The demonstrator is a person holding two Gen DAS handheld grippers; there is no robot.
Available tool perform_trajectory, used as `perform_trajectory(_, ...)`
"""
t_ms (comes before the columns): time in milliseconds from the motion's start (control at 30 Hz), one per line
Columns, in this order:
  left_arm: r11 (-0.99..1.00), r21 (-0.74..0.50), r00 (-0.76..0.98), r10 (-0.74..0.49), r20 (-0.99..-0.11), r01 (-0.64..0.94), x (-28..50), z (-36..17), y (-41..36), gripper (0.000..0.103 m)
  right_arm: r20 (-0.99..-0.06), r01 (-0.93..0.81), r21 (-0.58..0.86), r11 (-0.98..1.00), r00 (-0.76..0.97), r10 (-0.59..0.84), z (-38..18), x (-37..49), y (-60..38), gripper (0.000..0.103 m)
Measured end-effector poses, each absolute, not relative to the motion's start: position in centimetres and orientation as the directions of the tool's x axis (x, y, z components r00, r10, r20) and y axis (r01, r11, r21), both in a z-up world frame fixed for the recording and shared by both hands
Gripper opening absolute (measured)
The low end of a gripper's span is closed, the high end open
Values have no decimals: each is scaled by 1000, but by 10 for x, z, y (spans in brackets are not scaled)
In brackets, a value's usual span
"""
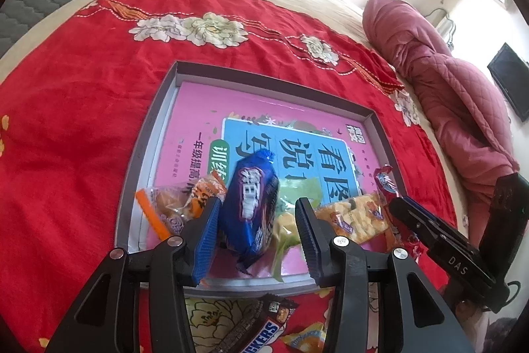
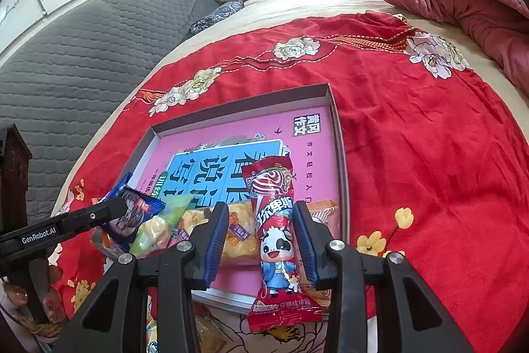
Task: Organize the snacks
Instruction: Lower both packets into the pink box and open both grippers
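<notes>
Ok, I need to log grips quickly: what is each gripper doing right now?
Left gripper: open, the blue snack pack between its fingers, not clamped.
Right gripper: open, the red cow-print snack pack between its fingers.

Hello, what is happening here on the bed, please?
A person holds two grippers over a shallow box on a red bedcover, sorting snacks. A blue packet stands between the left gripper fingers; a red lollipop packet lies between the right gripper fingers. Other snacks already lie in the box.

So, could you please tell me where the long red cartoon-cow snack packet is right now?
In the right wrist view, the long red cartoon-cow snack packet stands between the right gripper fingers, over the grey tray near edge, right of the yellow cracker packet.
</notes>
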State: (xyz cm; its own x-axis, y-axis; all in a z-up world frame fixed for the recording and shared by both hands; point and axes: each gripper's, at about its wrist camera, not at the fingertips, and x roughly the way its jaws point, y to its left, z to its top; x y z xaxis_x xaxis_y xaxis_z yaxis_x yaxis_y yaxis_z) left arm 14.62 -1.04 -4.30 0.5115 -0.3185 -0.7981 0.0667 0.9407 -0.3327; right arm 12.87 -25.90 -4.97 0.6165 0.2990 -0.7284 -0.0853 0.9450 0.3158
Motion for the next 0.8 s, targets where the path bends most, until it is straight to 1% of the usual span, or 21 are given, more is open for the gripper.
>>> perform_trajectory(100, 942, -330, 512, -313, -800, 61, 148, -42, -9, 48, -728, -86, 315, 945, 617, 299, -50, 129, -259, 40)
perform_trajectory(167, 945, -322, 517, -304, -800, 57, 147, -41, -8, 51, -728, -86, 316, 945, 617, 300, -50, 129, -259, 40)
perform_trajectory(200, 946, -321, 519, -302, -799, 56, 147, -40, -8, 55, -727, -86, 315, 945, 618, 299, -49, 129, -259, 40)
perform_trajectory(233, 946, -320, 522, -301, -798, 56, 147, -39, -8, 56, -726, -87, 315, 945, 619, 299, -49, 129, -259, 40)
perform_trajectory(500, 949, -310, 532, -290, -795, 53, 145, -32, -5, 58, -715, -95, 309, 946, 633, 297, -45, 128, -259, 41)
perform_trajectory(600, 952, -302, 538, -283, -794, 54, 144, -29, -5, 61, -712, -99, 305, 947, 637, 295, -43, 127, -258, 44)
perform_trajectory(633, 952, -301, 539, -282, -794, 54, 143, -27, -4, 61, -711, -100, 304, 947, 638, 295, -42, 126, -258, 47)
perform_trajectory(800, 954, -294, 542, -276, -793, 56, 143, -23, -4, 62, -702, -107, 302, 947, 648, 297, -38, 126, -258, 47)
